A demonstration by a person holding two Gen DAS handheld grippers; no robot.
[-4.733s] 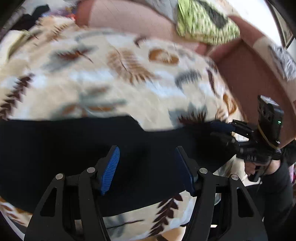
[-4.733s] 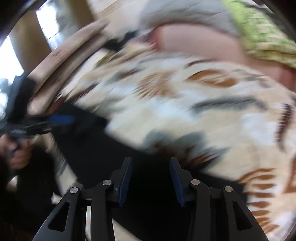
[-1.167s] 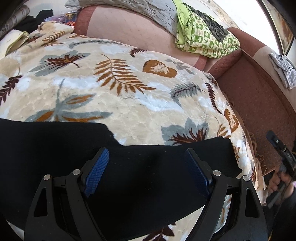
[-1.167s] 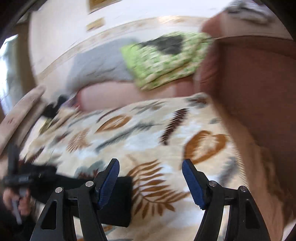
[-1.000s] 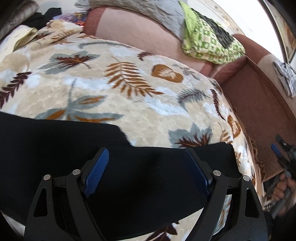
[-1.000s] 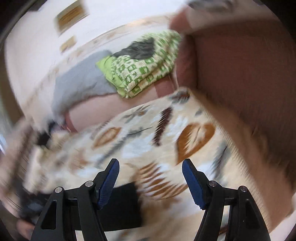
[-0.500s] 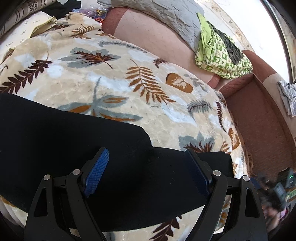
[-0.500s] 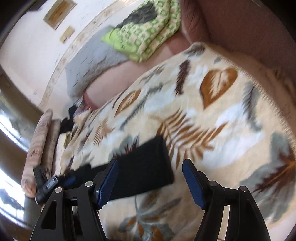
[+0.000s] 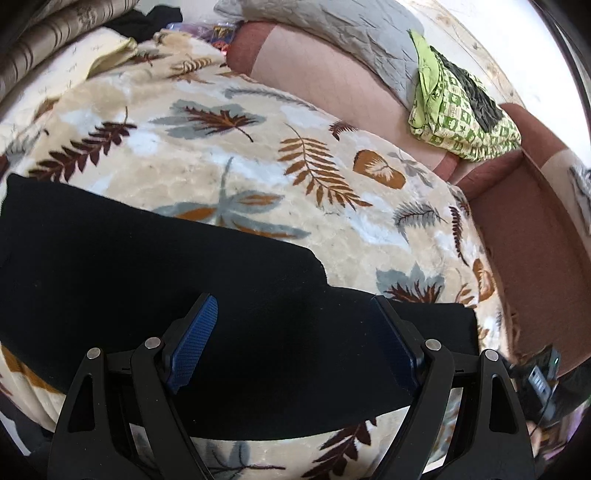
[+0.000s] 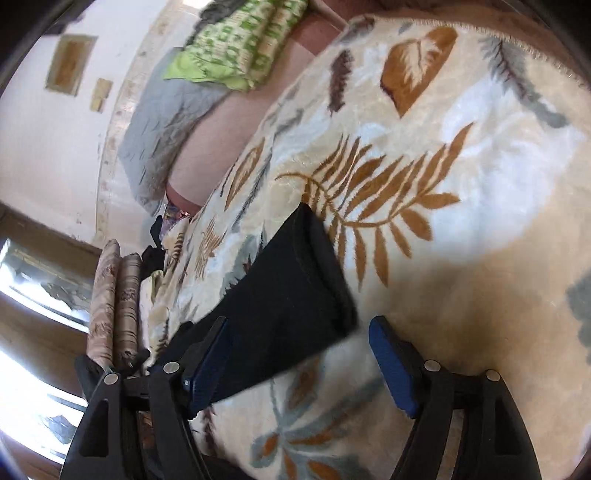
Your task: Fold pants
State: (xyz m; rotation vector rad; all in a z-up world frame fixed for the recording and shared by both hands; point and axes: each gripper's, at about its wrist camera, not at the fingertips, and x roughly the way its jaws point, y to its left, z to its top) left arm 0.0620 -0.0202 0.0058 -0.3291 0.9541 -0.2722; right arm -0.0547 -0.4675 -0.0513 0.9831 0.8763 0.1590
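Left gripper (image 9: 295,343) hovers low over the black pants (image 9: 155,280), blue ribbed pads spread wide, gripping nothing. Right gripper (image 10: 299,354) also gapes wide, tilted, just above the pants' cuff end (image 10: 295,273); no cloth between its pads. Pants lie flat, matte knit, in a long band across the leaf-print plush blanket (image 9: 258,147), with a stepped upper edge. Beyond the pants, bare blanket runs to the pink-brown sofa back (image 9: 332,77). On that back lie a grey quilted cover (image 9: 332,26) and a green patterned cloth (image 9: 454,110).
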